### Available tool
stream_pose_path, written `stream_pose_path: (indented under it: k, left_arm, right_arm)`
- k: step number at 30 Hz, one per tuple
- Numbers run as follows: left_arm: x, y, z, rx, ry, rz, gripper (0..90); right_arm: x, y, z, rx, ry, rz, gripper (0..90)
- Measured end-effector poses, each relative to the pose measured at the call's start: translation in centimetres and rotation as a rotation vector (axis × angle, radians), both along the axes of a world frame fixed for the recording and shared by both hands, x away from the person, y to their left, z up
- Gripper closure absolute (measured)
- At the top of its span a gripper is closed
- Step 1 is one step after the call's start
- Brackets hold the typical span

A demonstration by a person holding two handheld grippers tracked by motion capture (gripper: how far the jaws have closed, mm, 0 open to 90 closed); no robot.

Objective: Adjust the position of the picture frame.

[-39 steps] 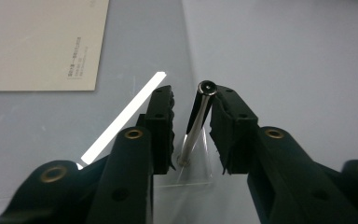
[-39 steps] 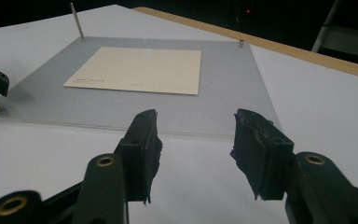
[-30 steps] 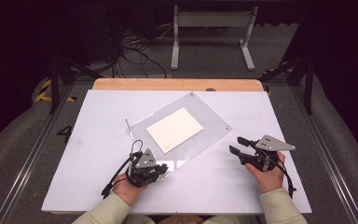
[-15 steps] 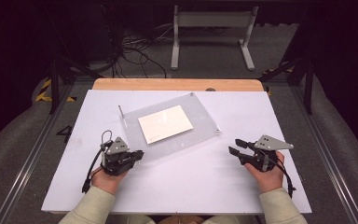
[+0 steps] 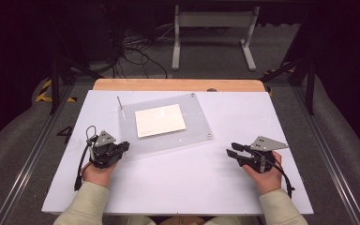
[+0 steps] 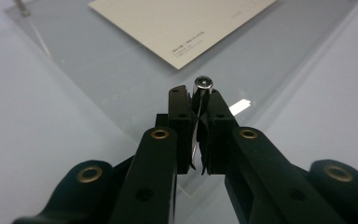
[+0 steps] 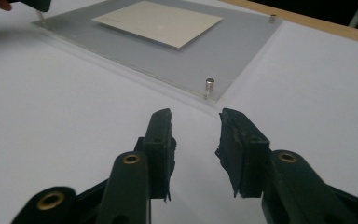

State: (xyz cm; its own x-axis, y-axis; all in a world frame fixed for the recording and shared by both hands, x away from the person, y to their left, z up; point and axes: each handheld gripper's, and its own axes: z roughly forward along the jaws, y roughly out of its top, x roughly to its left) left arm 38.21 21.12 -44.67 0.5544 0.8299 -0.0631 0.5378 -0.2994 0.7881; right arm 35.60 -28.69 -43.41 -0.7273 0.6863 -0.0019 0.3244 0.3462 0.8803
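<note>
On the white table (image 5: pixel 178 187) lies a clear frame (image 5: pixel 164 124) with a cream card (image 5: pixel 160 120) under the clear sheet, a bit left of the table's middle. At the frame's 7 o'clock corner sits the left claw (image 5: pixel 123 146), jaws squeezed shut on a small silver pin (image 6: pixel 202 85). In the left gripper view, pin stands between the two black jaws, round top poking out, card up at 12 o'clock. Three more pins at the other corners: 11 o'clock (image 5: pixel 118 99), 1 o'clock (image 5: pixel 193 94), 5 o'clock (image 5: pixel 209 137). Over at 4 o'clock from the frame, well apart from it, rests the right claw (image 5: pixel 231 149), pointing at 10 o'clock. Jaws there still apart with nothing between them, having just been closing. In the right gripper view, nearest pin (image 7: pixel 209 85) just past the jaw tips at 12 o'clock.
</note>
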Motion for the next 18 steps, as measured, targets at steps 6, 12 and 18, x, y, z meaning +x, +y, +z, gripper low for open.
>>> stream_pose_path:
  k: [6, 12, 18]
  left_arm:
    - [0.5, 0.7, -0.6, 0.006, 0.003, 0.04, 83.8]
    - [0.3, 0.9, -0.7, -0.007, -0.002, 0.031, 81.1]
    - [0.1, 1.1, -0.7, -0.024, 0.005, 0.026, 65.4]
  right_arm:
    - [0.1, 0.7, -0.1, -0.009, 0.039, 0.05, 69.4]
    - [0.9, 1.7, 0.3, -0.03, 0.081, 0.078, 70.6]
    - [2.8, 3.9, 2.3, -0.099, 0.105, 0.125, 70.9]
